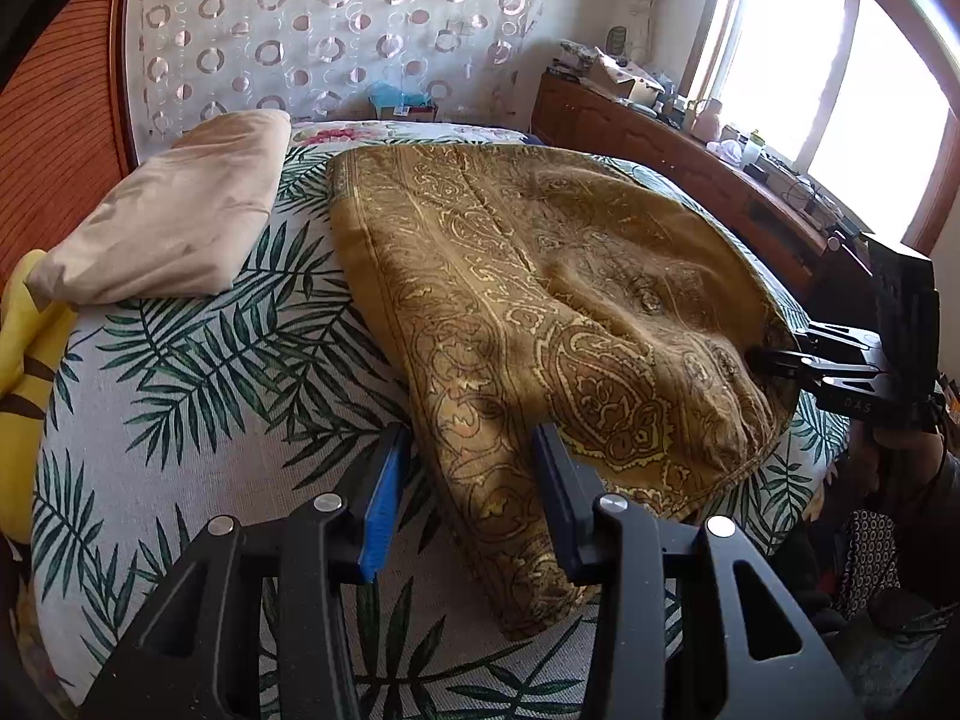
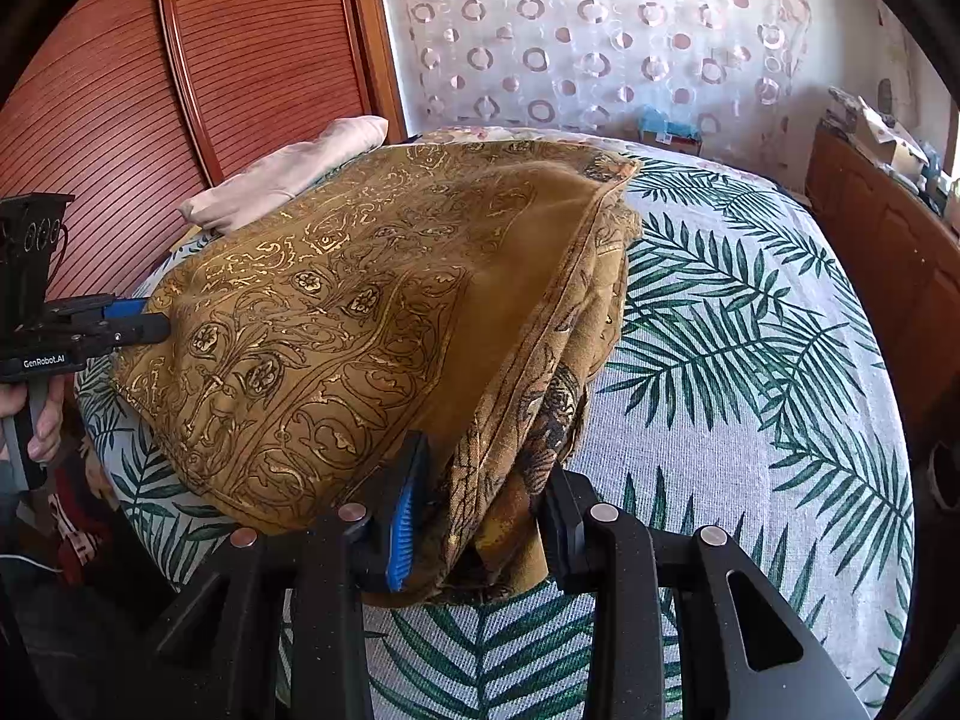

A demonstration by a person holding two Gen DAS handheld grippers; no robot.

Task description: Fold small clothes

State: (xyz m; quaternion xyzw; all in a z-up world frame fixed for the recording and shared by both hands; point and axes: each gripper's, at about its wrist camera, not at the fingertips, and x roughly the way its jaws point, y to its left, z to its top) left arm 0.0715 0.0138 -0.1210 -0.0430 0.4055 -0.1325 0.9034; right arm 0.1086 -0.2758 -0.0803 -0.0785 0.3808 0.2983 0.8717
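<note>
The mustard paisley cloth (image 1: pixel 540 300) lies folded on the palm-leaf bedspread (image 1: pixel 198 396), its near edge bunched at both your tools. Your left gripper (image 1: pixel 462 498) stands parted around the near corner, pads off the fabric. Your right gripper (image 2: pixel 480 516) also stands parted, thick layered fold between the fingers, seemingly unpinched, so you've likely just laid a fold down. The beige folded piece (image 1: pixel 174 216) waits beside it.
</note>
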